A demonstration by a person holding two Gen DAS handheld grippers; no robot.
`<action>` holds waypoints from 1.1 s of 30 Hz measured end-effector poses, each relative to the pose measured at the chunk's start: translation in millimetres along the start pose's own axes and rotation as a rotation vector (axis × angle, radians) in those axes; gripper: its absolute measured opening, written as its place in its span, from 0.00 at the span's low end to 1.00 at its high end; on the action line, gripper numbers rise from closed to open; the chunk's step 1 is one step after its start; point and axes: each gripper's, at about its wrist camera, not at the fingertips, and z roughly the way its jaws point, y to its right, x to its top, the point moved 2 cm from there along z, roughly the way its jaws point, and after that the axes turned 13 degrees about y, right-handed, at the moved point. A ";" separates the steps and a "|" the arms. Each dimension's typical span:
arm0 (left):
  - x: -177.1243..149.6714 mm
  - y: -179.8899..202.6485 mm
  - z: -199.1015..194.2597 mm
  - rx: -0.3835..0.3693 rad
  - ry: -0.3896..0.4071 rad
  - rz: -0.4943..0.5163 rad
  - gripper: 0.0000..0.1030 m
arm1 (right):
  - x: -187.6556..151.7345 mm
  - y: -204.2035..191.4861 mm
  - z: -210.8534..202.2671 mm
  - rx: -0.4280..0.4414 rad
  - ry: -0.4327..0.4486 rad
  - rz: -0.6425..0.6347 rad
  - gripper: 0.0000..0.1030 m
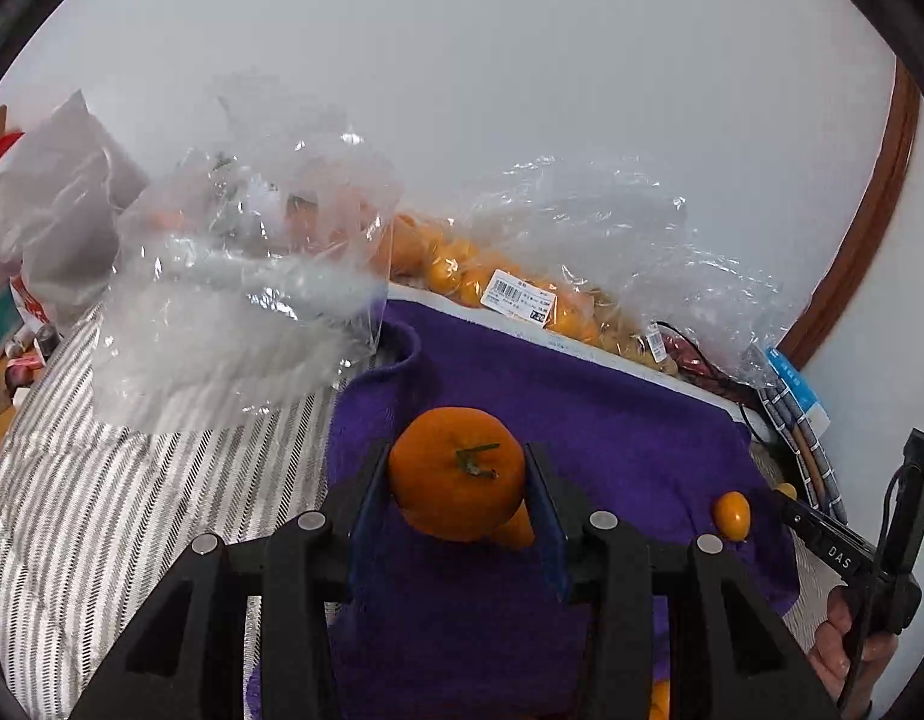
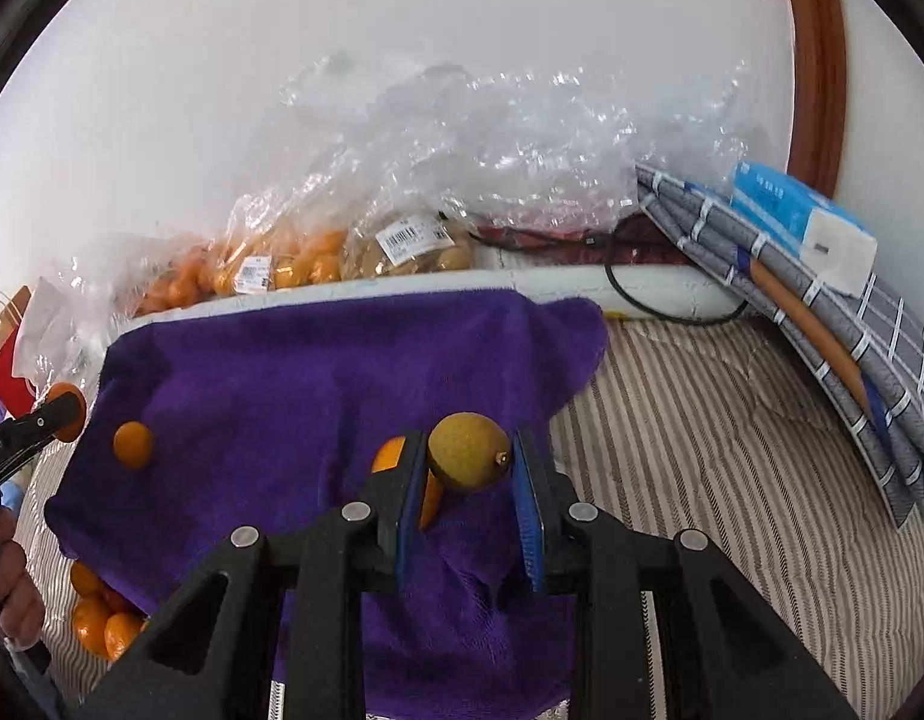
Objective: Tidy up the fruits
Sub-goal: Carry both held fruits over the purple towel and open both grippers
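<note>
My left gripper (image 1: 457, 468) is shut on an orange tangerine (image 1: 456, 480) with a green stem, held above a purple towel (image 1: 582, 408). Part of another orange fruit (image 1: 517, 531) shows just under it. My right gripper (image 2: 468, 450) is shut on a small yellow-green fruit (image 2: 469, 459) over the same purple towel (image 2: 294, 372); an orange fruit (image 2: 387, 456) lies behind its left finger. A small orange fruit (image 2: 133, 445) lies loose on the towel between the two grippers, seen also as the small orange fruit (image 1: 732, 515) in the left wrist view.
Clear plastic bags of orange fruit (image 1: 462, 270) and of pale fruit (image 2: 408, 252) line the back wall. An empty crumpled bag (image 1: 234, 276) lies left on the striped bedding (image 2: 702, 450). Several tangerines (image 2: 96, 618) sit at the towel's near left edge. Folded grey cloth (image 2: 822, 324) leans at right.
</note>
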 end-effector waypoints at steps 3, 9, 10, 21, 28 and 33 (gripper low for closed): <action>-5.7 0.8 5.1 0.005 -0.020 0.011 0.40 | -2.1 1.2 2.4 0.000 -0.001 0.001 0.27; -11.8 7.1 7.6 0.011 -0.027 0.044 0.40 | -3.4 0.4 1.0 0.001 0.002 0.000 0.27; -12.4 7.0 8.1 0.013 -0.026 0.043 0.40 | -3.8 0.1 0.3 0.003 0.002 0.001 0.27; -17.4 9.6 13.6 0.035 -0.028 0.063 0.40 | -10.7 -6.7 5.4 0.018 -0.039 -0.003 0.27; -17.3 10.8 15.1 0.035 -0.027 0.077 0.40 | -12.4 -7.6 5.9 0.017 -0.037 0.000 0.27; -17.9 11.9 17.1 0.037 -0.026 0.095 0.41 | -12.9 -10.4 6.2 0.024 -0.038 -0.014 0.28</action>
